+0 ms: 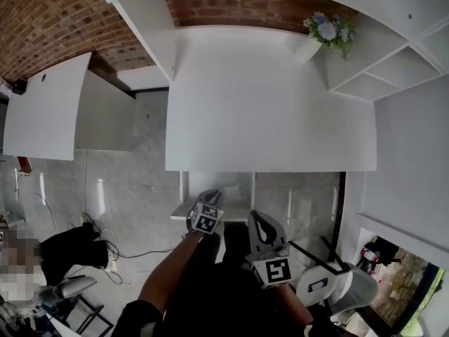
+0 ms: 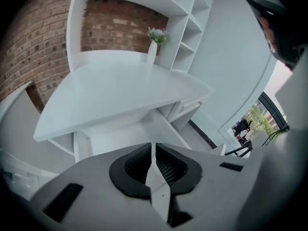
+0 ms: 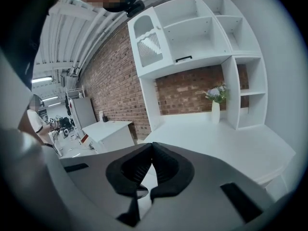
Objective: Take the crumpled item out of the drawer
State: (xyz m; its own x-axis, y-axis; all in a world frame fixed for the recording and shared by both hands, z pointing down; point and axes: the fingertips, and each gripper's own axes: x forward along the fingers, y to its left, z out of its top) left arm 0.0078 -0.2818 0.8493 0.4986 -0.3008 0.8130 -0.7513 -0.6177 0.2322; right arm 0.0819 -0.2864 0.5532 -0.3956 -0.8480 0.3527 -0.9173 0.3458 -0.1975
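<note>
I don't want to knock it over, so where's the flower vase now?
The flower vase stands at the back right corner of the desk in the head view, beside the open shelves.

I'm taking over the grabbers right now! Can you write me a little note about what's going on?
Left gripper: jaws shut, empty, aimed below the desk.
Right gripper: jaws shut, empty, held in front of the desk.
Drawers under the desk look closed. The crumpled item is not in view.
Done: nothing yet.
Left: open a drawer, find the crumpled item, grip it and lift it out.
</note>
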